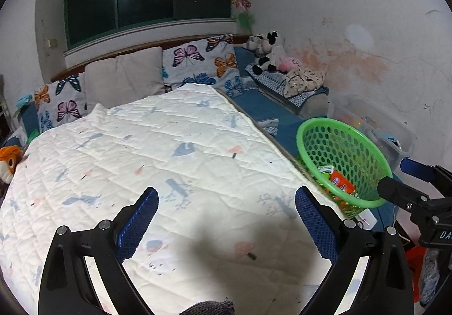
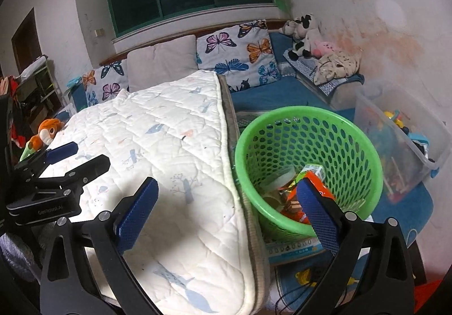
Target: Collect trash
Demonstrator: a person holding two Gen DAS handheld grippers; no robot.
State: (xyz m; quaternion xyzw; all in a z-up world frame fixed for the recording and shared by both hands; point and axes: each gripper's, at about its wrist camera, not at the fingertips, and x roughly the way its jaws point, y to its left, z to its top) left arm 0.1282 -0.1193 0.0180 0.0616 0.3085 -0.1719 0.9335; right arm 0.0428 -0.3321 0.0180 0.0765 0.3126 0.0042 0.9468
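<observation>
A white quilt (image 1: 147, 151) covers the bed; beside its right edge stands a green perforated basket (image 2: 308, 117) holding trash (image 2: 317, 185), an orange packet and mixed wrappers. Both the left gripper (image 1: 226, 226) and right gripper (image 2: 227, 214) are spread wide with nothing between the blue pads. Only the right view shows the basket's full interior, a booklet (image 2: 293, 248) under it, and a clear bin (image 2: 401, 128) of toys.

Green perforated basket (image 2: 308, 145), white bird-printed quilt (image 2: 169, 145), butterfly-patterned pillows (image 2: 237, 52)
</observation>
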